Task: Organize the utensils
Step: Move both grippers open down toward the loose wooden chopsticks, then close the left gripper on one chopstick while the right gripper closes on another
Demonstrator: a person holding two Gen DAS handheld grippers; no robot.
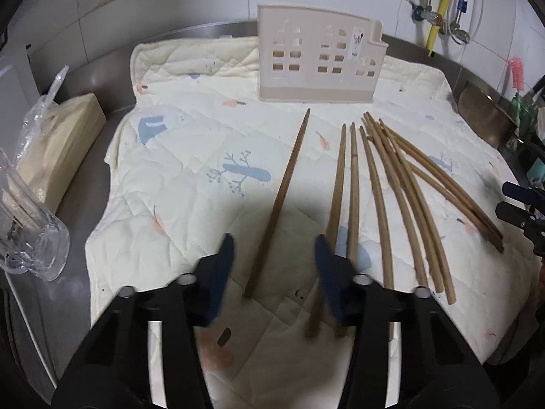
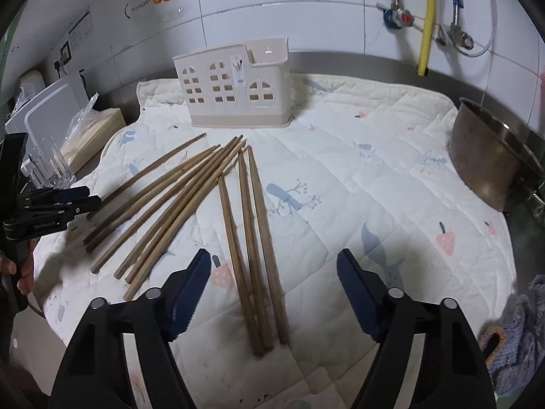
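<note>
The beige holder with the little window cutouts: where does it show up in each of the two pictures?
Left wrist view: the beige holder stands top centre, at the mat's far edge.
Right wrist view: the holder sits upper left of centre, beyond the chopsticks.
Shared landmark: the yellow hose on the tiled wall.

Chopsticks (image 2: pixel 253 238) brown wood. Holder (image 2: pixel 235 88) beige, window-shaped cutouts. Quilted mat (image 2: pixel 374 177) under holder cream, printed with blue trees, pink strawberries. Tongs (image 2: pixel 272 283) black with navy pads (image 2: pixel 190 289). Pot (image 2: pixel 483 156) right of holder dull steel.
</note>
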